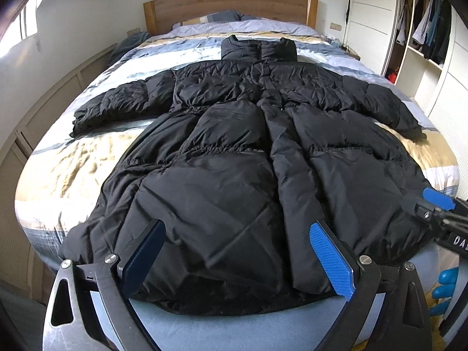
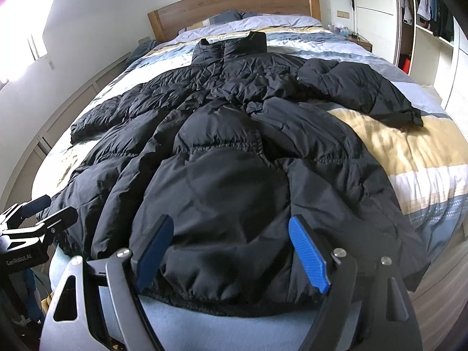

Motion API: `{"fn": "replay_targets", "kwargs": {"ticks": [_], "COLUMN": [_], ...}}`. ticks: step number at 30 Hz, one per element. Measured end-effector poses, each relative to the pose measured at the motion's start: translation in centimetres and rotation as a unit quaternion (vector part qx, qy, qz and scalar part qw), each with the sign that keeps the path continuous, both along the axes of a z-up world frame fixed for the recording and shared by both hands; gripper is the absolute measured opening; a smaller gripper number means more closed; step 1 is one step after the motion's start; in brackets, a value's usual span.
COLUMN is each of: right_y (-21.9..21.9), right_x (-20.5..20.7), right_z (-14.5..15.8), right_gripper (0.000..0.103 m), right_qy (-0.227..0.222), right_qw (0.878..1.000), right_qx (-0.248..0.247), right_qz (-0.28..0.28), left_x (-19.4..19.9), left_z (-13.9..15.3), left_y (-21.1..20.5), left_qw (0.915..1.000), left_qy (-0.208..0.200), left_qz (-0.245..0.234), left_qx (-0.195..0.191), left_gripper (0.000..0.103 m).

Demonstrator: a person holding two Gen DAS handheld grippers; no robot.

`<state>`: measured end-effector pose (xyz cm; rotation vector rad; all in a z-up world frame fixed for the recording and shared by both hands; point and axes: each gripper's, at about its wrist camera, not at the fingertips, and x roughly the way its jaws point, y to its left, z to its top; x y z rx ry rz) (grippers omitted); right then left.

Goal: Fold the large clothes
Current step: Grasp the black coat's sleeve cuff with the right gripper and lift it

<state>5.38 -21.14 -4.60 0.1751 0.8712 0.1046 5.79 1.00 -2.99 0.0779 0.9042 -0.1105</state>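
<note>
So far no fold: coat [image 1: 234, 152] lies spread flat on bed [image 1: 73, 163]; both tongs [image 1: 237, 259] [image 2: 231, 254] gape, empty.

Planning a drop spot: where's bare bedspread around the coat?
Free: tan stripe between right sleeve and hem; tan patch below left sleeve; band between collar and pillows. Crowded: foot edge, where black coat overhangs beside both open tools.

The left gripper [image 2: 44, 213] body reads "GenRobot.AI" in white. The right gripper [image 1: 438, 201] body shows white letters "DA", cut off at the frame edge.
</note>
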Motion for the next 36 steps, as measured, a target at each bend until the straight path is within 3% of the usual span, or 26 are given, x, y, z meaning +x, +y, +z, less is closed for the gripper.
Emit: {"fn": "replay_targets", "kwargs": {"ticks": [5, 12, 16, 22, 30, 36], "right_y": [-0.6, -1.8, -2.4, -3.9, -8.8, -14.0], "right_x": [1.2, 3.2, 5.4, 8.6, 14.9, 19.0], "right_z": [1.0, 3.7, 5.8, 10.2, 15.1, 13.2], "right_gripper": [0.081, 0.081, 0.081, 0.081, 0.081, 0.081], "right_qy": [-0.01, -0.031, -0.033, -0.086, -0.134, -0.107], "right_qw": [1.0, 0.999, 0.998, 0.99, 0.979, 0.973], "right_qx": [0.01, 0.004, -0.038, -0.09, -0.057, -0.031], "right_qz": [-0.008, -0.017, -0.028, -0.072, -0.144, -0.205], "left_x": [1.0, 3.3, 5.3, 9.2, 15.5, 19.2], "left_z": [0.8, 4.5, 7.8, 12.5, 17.0, 16.5], "left_y": [0.7, 3.0, 4.5, 7.0, 9.1, 9.6], "left_qw": [0.9998, 0.9979, 0.9937, 0.9859, 0.9787, 0.9783], "left_qy": [-0.007, -0.046, -0.089, -0.136, -0.173, -0.165], "left_qz": [0.011, 0.041, 0.058, 0.083, 0.103, 0.121], "left_qx": [0.013, 0.02, 0.036, 0.05, 0.039, 0.03], "left_gripper": [0.098, 0.097, 0.097, 0.097, 0.098, 0.101]}}
